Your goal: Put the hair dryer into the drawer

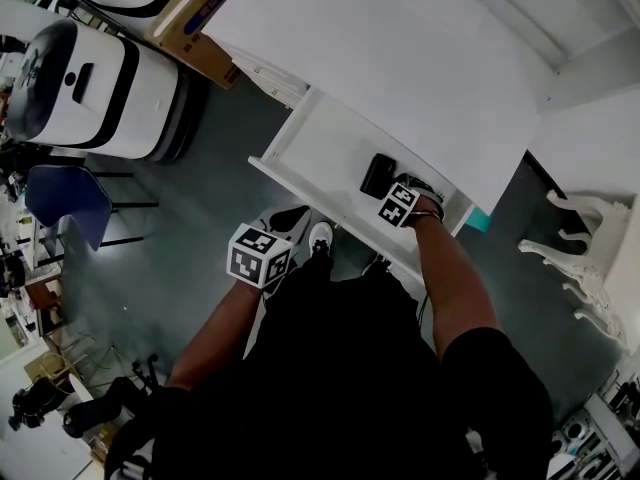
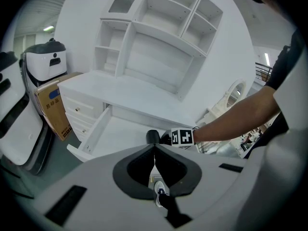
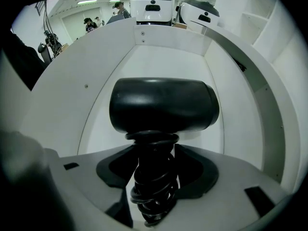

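The black hair dryer [image 1: 377,175] lies low inside the open white drawer [image 1: 300,148], near its right end. My right gripper [image 1: 392,193] is shut on it. In the right gripper view the dryer's rounded head [image 3: 163,104] fills the middle, and its cord-wrapped handle [image 3: 153,177] sits between the jaws, with the drawer's walls [image 3: 159,42] all around. My left gripper [image 1: 262,254] hangs in front of the drawer over the floor, shut, with nothing in it. The left gripper view shows its closed jaws [image 2: 154,147], with the dryer [image 2: 153,136] and the drawer [image 2: 96,129] beyond them.
The white desk top [image 1: 400,58] overhangs the drawer, and a shelf unit [image 2: 159,37] rises above it. A white machine [image 1: 90,88] and a cardboard box [image 1: 200,38] stand at the left. A blue chair [image 1: 65,203] and a carved white stool [image 1: 580,238] flank the floor space.
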